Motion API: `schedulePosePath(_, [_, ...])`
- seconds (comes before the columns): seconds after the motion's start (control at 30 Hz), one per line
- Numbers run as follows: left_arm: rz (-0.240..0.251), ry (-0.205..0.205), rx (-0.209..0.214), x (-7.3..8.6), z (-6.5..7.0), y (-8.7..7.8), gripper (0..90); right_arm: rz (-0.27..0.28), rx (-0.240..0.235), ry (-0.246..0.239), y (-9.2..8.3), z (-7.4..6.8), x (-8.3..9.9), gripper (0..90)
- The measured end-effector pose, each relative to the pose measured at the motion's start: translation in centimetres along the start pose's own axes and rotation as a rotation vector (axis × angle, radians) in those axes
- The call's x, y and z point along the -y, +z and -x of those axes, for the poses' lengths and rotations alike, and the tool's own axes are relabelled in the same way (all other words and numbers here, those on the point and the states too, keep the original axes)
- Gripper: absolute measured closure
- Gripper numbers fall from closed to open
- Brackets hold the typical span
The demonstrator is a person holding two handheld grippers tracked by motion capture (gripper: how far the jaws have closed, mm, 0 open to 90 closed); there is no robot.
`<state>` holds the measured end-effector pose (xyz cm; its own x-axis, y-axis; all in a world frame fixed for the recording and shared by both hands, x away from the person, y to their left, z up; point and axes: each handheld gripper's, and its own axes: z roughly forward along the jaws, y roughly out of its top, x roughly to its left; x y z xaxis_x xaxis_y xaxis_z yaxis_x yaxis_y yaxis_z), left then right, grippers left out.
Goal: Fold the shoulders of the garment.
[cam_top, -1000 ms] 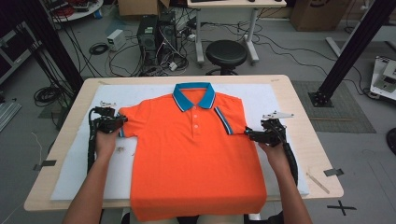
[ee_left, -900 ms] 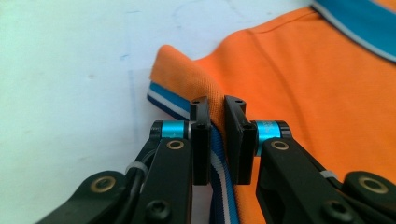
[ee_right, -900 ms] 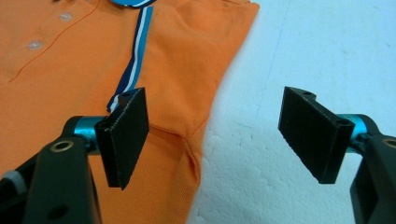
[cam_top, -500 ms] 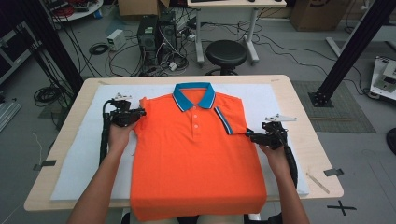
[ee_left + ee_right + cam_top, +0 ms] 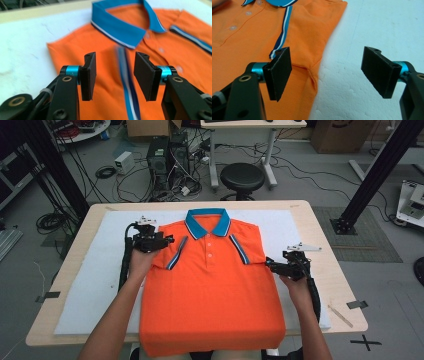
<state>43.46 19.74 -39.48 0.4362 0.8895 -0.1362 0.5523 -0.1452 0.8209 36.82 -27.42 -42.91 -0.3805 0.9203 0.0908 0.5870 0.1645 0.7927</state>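
Shirt (image 5: 210,290) lies flat on the white pad (image 5: 90,290), both sleeves folded in. Left gripper (image 5: 167,240) has just been opening, jaws apart, nothing between them. Right gripper (image 5: 270,265) gapes at the shirt's edge. Next, probably: fold the body.

Orange polo shirt (image 5: 210,290) hem hangs past table (image 5: 320,220) front edge (partly out of frame); collar (image 5: 120,27) blurred in left gripper view.
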Motion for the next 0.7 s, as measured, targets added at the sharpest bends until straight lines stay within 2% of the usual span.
schedulePosePath(0.07, [-0.036, -0.015, 0.002, -0.2, -0.4, 0.4, 48.4, -0.001, 0.001, -0.003, 0.0, -0.1, 0.0, 24.8])
schedulePosePath(0.17, [-0.07, 0.005, 0.018, 0.0, -0.3, 1.3, 46.9, -0.005, 0.0, -0.006, 0.1, -0.2, 0.0, 24.8])
schedulePosePath(0.37, [-0.155, 0.065, 0.063, 0.7, 1.1, 3.6, 46.8, -0.004, 0.0, -0.007, 0.1, -0.3, 0.0, 24.8])
schedulePosePath(0.53, [-0.207, 0.073, 0.066, 1.8, 1.6, 5.2, 49.6, -0.006, -0.005, -0.007, 0.1, -0.3, 0.0, 24.8])
schedulePosePath(0.63, [-0.227, 0.135, 0.046, 2.5, 2.1, 5.7, 61.6, -0.006, -0.005, -0.006, 0.1, -0.2, 0.1, 24.7])
schedulePosePath(0.7, [-0.211, 0.173, 0.015, 2.7, 2.5, 5.6, 71.5, -0.006, -0.005, -0.002, 0.0, -0.2, 0.1, 24.7])
